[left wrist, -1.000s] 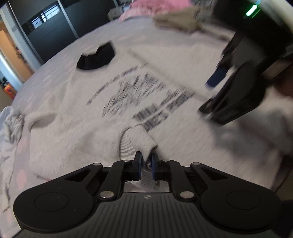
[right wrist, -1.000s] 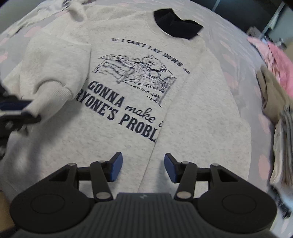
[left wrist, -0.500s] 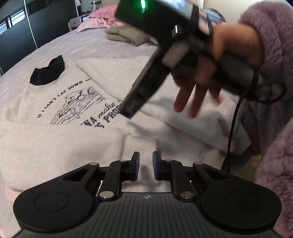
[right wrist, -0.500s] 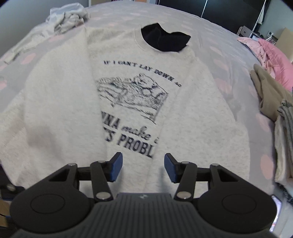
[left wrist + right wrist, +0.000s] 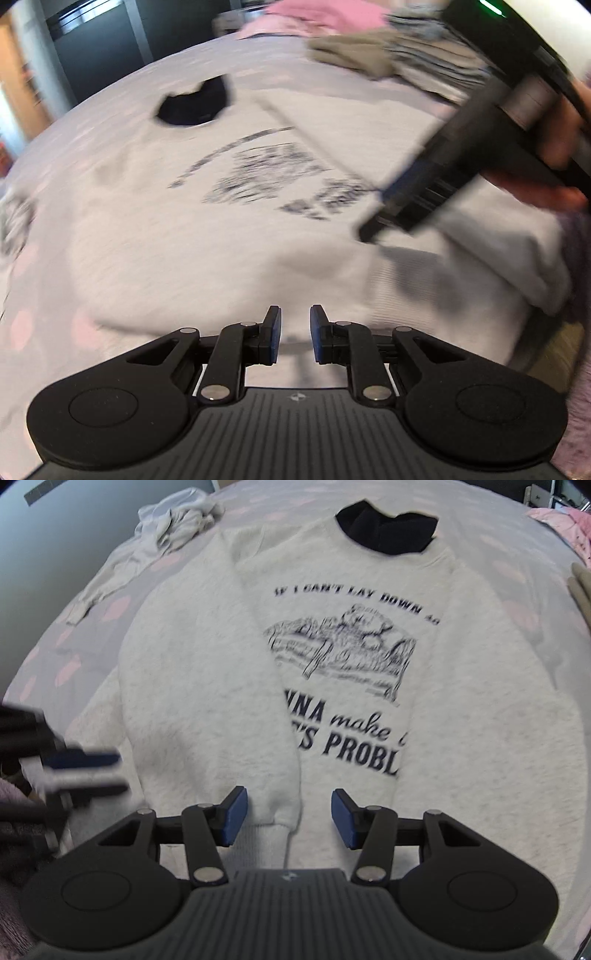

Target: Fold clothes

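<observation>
Sweatshirt [image 5: 207, 686], soft, limp fleece with both sleeves laid inward, grips best at its six o'clock hem; left tongs [image 5: 294, 334] slightly parted, right tongs [image 5: 288, 821] wide, both empty

Grey sweatshirt [image 5: 207, 686], printed front up, left sleeve folded across; right gripper [image 5: 289, 821] open above the cuff [image 5: 264, 836]; crumpled garment [image 5: 173, 528] beyond.

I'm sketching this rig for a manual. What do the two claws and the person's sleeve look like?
Both match: the left claw and right claw have black linked arms with silver pivot pins, blue pads on the fingers, two round black discs and a ribbed grey body. The right claw's housing shows a green light. The sleeve is fuzzy and mauve.
</observation>
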